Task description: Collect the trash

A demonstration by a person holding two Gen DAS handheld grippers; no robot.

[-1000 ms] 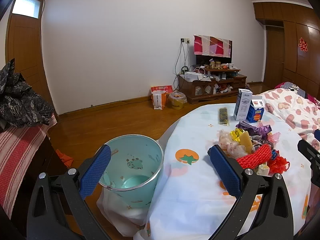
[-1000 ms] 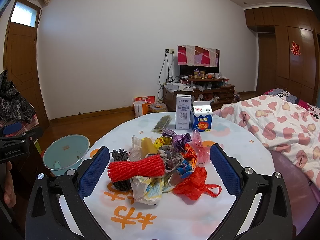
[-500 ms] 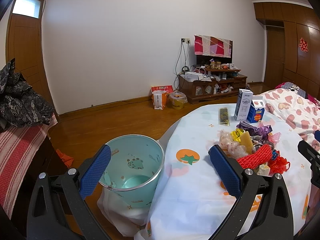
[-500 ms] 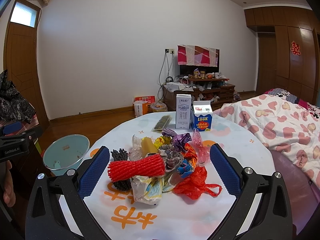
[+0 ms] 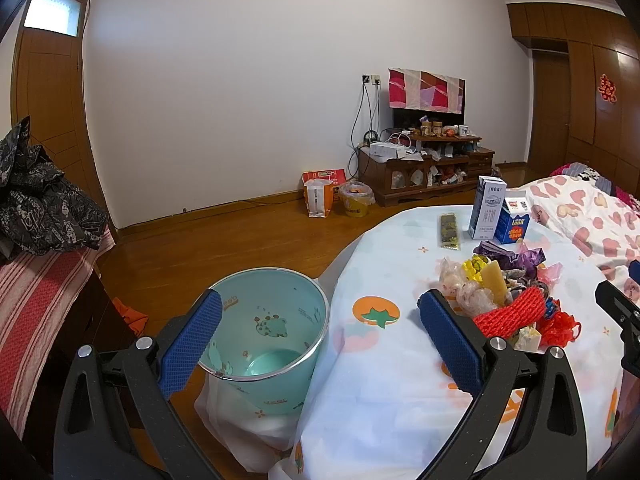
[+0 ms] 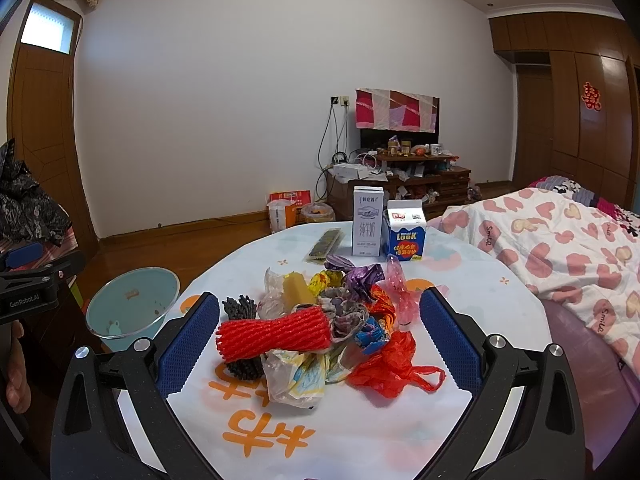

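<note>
Currently, the task stands at its opening step: no trash has been collected, and the teal waste bin [image 5: 262, 332] shows only its bare bottom as far as the left wrist view reveals. The bin stands on the floor just beside the left edge of the round tabletop [image 6: 360, 432], which carries a white printed cloth. The trash pile [image 6: 320, 332] lies near the middle of the tabletop; it comprises a red foam fruit net [image 6: 276, 332], a dark foam net [image 6: 240, 308] partly beneath it, a red plastic bag [image 6: 392, 364], clear plastic bags and assorted crumpled wrappers. Toward the far edge stand a white milk carton [image 6: 367, 227] and a blue carton [image 6: 405, 235], touching or nearly so, with a flat dark snack packet [image 6: 326, 244] lying to their left. The right gripper [image 6: 320, 344] is released, its jaws spread wide and framing the pile without contact. The left gripper [image 5: 316, 340] is likewise released and empty, positioned between the bin and the left edge of the tabletop. The next move probably calls for lowering the right gripper onto the red foam fruit net, the uppermost and most accessible item, centring it between the pads, and clenching firmly, since foam netting compresses. Neighbouring wrappers may snag and drag; lift slowly before transfer toward the bin.
</note>
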